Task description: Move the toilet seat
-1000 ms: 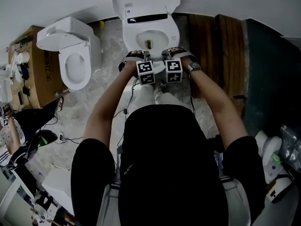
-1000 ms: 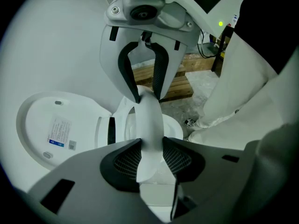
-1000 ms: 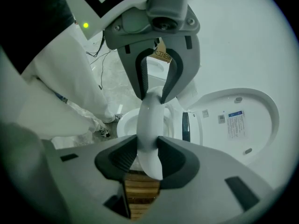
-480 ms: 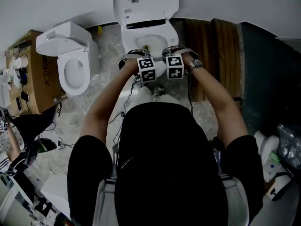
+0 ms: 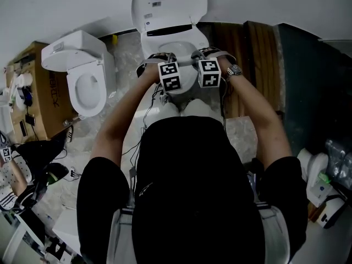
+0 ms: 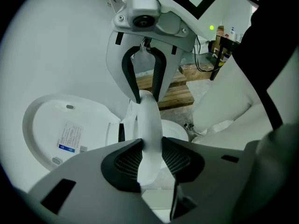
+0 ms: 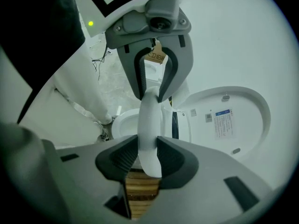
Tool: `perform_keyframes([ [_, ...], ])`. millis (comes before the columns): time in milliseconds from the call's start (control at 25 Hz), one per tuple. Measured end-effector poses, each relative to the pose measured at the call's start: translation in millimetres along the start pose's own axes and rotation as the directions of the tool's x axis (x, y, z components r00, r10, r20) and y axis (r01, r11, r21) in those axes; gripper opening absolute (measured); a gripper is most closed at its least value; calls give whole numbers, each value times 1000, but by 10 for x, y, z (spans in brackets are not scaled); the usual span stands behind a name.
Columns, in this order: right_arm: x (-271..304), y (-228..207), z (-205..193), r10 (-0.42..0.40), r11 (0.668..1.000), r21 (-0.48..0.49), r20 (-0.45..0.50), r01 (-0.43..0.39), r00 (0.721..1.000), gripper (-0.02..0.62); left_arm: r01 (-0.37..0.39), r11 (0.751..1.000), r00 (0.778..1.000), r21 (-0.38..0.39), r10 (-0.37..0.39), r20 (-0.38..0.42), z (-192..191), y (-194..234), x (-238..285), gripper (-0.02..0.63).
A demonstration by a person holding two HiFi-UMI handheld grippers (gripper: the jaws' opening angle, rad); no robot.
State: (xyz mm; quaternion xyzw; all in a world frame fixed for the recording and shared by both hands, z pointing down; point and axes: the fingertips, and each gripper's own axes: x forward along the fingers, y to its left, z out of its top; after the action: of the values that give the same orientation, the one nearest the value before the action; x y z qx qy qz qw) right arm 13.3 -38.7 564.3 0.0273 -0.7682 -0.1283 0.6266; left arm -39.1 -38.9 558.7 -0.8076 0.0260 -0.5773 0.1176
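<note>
At the top centre of the head view, just below the open lid (image 5: 168, 1), the toilet seat (image 6: 150, 120) appears lifted off the bowl (image 7: 122, 122) by its front rim, with its hinge at the back. The left tongs (image 6: 152, 158) and the right tongs (image 7: 148, 157) each clamp that white rim edge-on, side by side, and both have just been closing a little tighter on it. The seat looks like stiff, fairly light moulded plastic, smooth enough to slide between the pads. A firm pinch on the front rim either side of its middle seems right, following the hinge's arc. The upright lid is what it would meet behind. A second toilet (image 5: 85, 76) and a cardboard box (image 5: 33, 87) stand at the left, a wooden pallet (image 5: 253, 54) at the right, all clear of the swing
</note>
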Motion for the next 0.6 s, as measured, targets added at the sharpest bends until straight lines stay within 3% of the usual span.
perform_keyframes([
  [400, -156, -231, 8, -59, 998, 1, 32, 59, 998, 133, -34, 999, 999, 5, 34, 12, 27, 223, -117, 138],
  [600, -216, -407, -30, -84, 996, 1, 66, 85, 994, 127, -105, 994, 994, -21, 106, 31, 42, 429, -191, 136],
])
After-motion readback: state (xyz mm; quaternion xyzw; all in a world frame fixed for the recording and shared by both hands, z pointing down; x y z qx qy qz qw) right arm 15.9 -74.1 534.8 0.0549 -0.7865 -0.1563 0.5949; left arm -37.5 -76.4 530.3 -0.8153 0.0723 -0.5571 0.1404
